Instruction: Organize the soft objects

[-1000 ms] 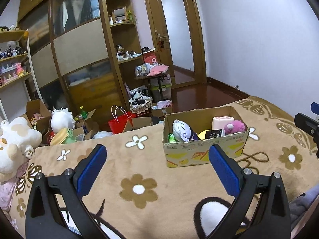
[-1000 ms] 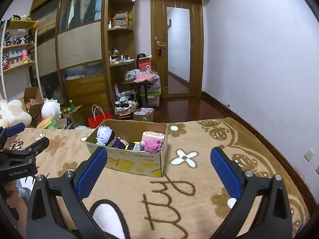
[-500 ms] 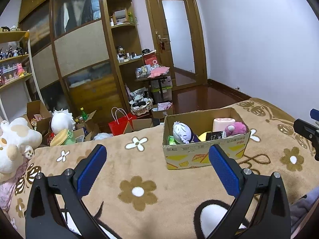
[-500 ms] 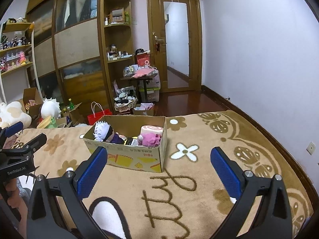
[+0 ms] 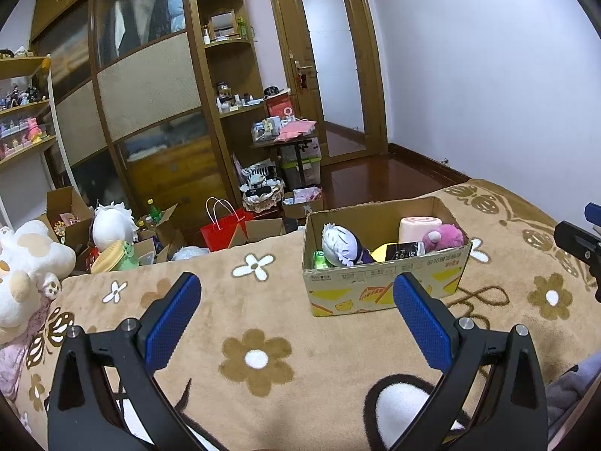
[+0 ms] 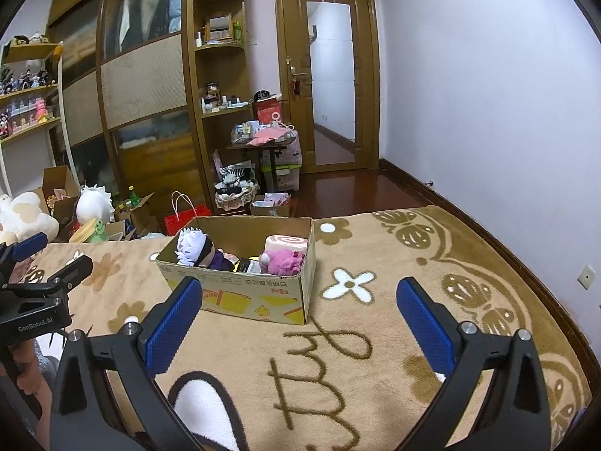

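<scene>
A bed point(image 5: 263, 308) covered by a tan blanket point(image 6: 375, 323) with white and brown flowers carries an open cardboard box point(image 5: 379, 289) near its far edge. At the bed's left end a white and tan plush toy point(image 5: 26, 267) rests on pink fabric.

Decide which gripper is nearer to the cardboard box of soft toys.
Neither clearly. The left gripper hovers before the cardboard box, offset to its left; the right gripper hovers before it, offset right. Both are open and apart from it.
</scene>
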Demonstrator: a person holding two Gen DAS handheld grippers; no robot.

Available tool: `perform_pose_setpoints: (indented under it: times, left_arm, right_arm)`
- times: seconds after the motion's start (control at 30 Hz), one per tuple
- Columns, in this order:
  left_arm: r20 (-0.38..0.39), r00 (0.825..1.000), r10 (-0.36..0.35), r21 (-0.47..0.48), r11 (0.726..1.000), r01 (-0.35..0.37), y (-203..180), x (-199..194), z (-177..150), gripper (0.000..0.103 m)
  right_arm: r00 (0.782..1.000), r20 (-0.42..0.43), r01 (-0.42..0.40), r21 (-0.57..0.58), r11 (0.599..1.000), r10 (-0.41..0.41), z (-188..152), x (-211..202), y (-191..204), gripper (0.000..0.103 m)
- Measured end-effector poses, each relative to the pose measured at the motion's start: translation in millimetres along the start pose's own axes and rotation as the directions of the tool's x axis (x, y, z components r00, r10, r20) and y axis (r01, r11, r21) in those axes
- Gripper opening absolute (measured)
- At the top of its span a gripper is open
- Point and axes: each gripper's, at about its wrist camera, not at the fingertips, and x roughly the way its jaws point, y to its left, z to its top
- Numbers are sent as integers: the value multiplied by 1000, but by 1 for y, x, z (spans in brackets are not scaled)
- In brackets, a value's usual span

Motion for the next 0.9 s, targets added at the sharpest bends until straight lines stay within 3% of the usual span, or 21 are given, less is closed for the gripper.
perform_pose_setpoints:
  times: [0.9]
  left_arm:
    - [7, 1000, 8, 8, 1000, -8, -3, 1, -5, 101]
  right_arm:
    - [1000, -5, 0, -8, 1000, 0, -2, 3, -2, 103]
